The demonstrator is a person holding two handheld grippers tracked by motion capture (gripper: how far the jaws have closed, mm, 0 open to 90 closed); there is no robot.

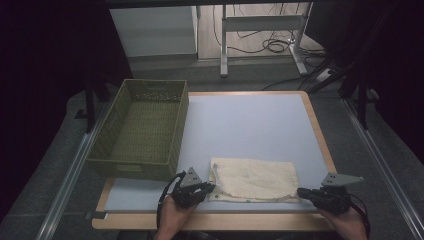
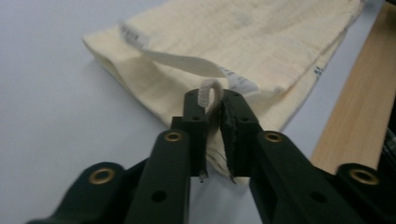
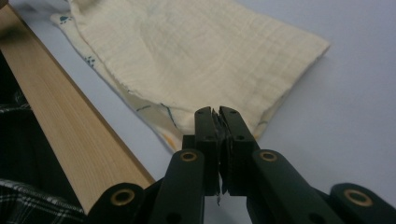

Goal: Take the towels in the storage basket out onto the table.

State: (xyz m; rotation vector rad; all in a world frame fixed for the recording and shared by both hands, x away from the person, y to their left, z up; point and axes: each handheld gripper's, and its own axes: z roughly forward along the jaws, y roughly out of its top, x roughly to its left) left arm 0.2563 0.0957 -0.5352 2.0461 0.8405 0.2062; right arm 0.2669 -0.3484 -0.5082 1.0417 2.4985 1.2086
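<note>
Both hands reach low over the bench's near edge: left tool (image 1: 209, 187) and right tool (image 1: 301, 192) each pinch the folded cloth (image 1: 255, 179) at a near corner.

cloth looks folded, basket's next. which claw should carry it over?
Left, probably. The left claw grips the folded cloth at the corner nearest the green basket, which stands on that side. The right claw pinches the far corner and would have to cross the table.

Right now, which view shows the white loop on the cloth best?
The left gripper view: the loop stands close up between the left gripper's jaws. The high view shows the whole cloth, the loop too small to tell. The right gripper view shows the cloth's other corner.
</note>
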